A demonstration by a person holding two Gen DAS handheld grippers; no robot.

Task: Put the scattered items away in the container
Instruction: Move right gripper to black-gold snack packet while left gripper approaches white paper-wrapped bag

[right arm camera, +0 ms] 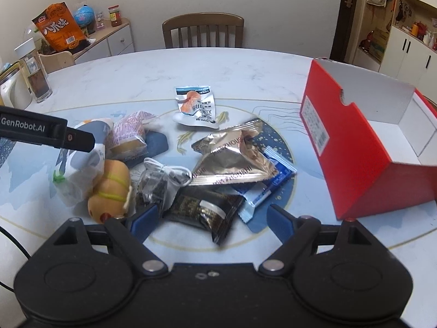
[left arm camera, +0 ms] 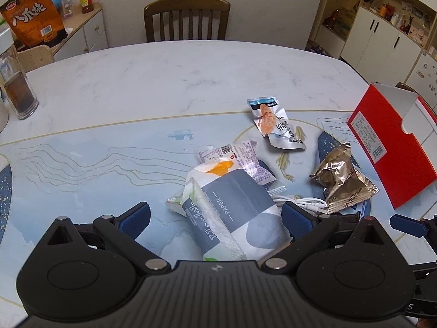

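A red box (right arm camera: 363,147) with a white inside stands open at the right; it also shows in the left wrist view (left arm camera: 393,147). My left gripper (left arm camera: 215,216) is open, its fingers either side of a tissue pack (left arm camera: 232,213). My right gripper (right arm camera: 213,218) is open over a dark snack packet (right arm camera: 204,210). Nearby lie a gold foil packet (right arm camera: 232,158), a blue packet (right arm camera: 270,186), a white cable (right arm camera: 169,172), a silver snack pouch (right arm camera: 196,106), a plush toy (right arm camera: 109,188) and a purple-printed bun packet (right arm camera: 128,136).
The items lie on a blue patterned mat (left arm camera: 82,164) on a marble table (left arm camera: 164,76). A jar (left arm camera: 16,90) stands at the table's left edge. A wooden chair (left arm camera: 187,19) is at the far side. Cabinets stand left and right.
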